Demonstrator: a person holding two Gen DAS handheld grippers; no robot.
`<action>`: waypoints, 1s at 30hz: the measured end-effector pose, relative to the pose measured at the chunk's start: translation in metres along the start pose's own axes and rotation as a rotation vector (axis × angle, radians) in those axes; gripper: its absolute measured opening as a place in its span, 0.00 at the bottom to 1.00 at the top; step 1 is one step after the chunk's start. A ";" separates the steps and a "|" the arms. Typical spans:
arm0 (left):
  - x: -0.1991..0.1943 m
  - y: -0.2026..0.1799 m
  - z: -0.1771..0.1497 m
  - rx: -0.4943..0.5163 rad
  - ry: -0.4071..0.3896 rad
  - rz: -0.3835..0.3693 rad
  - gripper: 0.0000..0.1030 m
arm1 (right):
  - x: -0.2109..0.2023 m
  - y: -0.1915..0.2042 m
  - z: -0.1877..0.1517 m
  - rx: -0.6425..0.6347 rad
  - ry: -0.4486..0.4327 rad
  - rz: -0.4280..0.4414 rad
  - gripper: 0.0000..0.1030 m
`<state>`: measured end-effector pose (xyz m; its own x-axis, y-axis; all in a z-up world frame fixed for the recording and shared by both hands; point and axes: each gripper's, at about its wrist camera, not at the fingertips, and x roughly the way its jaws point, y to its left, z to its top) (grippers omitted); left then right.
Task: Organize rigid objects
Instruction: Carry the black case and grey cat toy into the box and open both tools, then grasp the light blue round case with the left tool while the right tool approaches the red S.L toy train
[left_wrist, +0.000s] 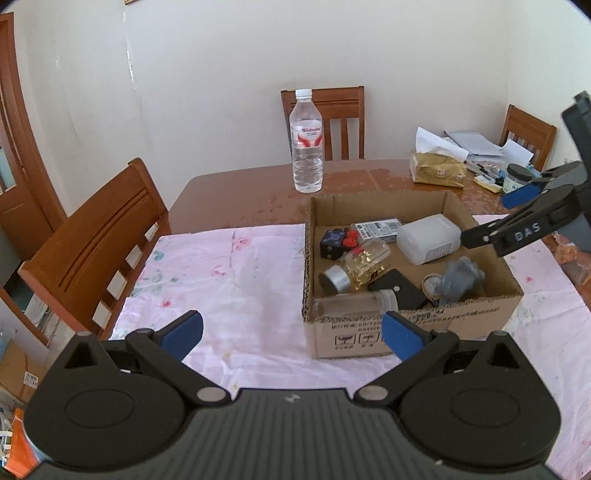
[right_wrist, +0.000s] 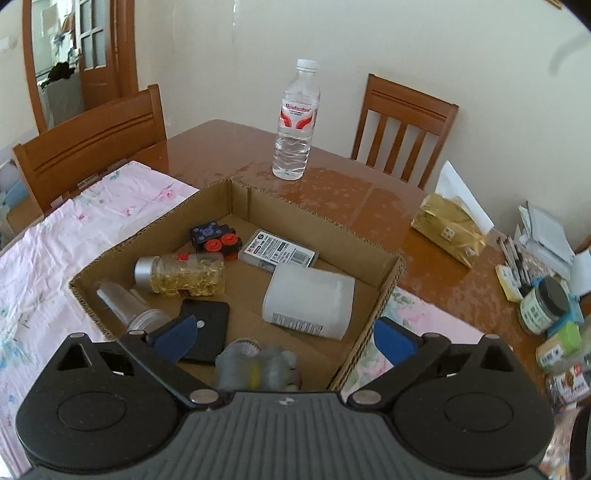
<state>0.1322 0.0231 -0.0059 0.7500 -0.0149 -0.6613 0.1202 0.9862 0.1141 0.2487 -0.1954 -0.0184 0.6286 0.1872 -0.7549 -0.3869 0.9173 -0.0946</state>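
Note:
A cardboard box stands on the pink cloth. In it lie a white plastic container, a jar of yellow capsules, a black-and-red toy, a small printed box, a black case, a clear jar and a blurred grey object. My left gripper is open and empty, before the box's near left corner. My right gripper is open and empty, over the box's right side, just above the grey object.
A water bottle stands on the brown table behind the box. A gold tissue pack, papers, pens and small jars crowd the table's right side. Wooden chairs stand left and behind.

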 end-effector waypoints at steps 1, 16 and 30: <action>-0.001 0.001 -0.001 0.000 0.003 0.001 0.99 | -0.003 0.001 -0.002 0.011 -0.003 0.000 1.00; 0.017 0.014 -0.015 0.054 0.032 -0.055 0.99 | -0.039 0.047 -0.078 0.207 0.040 -0.115 1.00; 0.048 0.040 -0.029 0.126 0.093 -0.185 0.99 | 0.009 0.097 -0.118 0.403 0.199 -0.229 1.00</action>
<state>0.1539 0.0665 -0.0549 0.6451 -0.1724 -0.7444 0.3348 0.9395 0.0726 0.1367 -0.1461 -0.1112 0.5109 -0.0697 -0.8568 0.0624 0.9971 -0.0439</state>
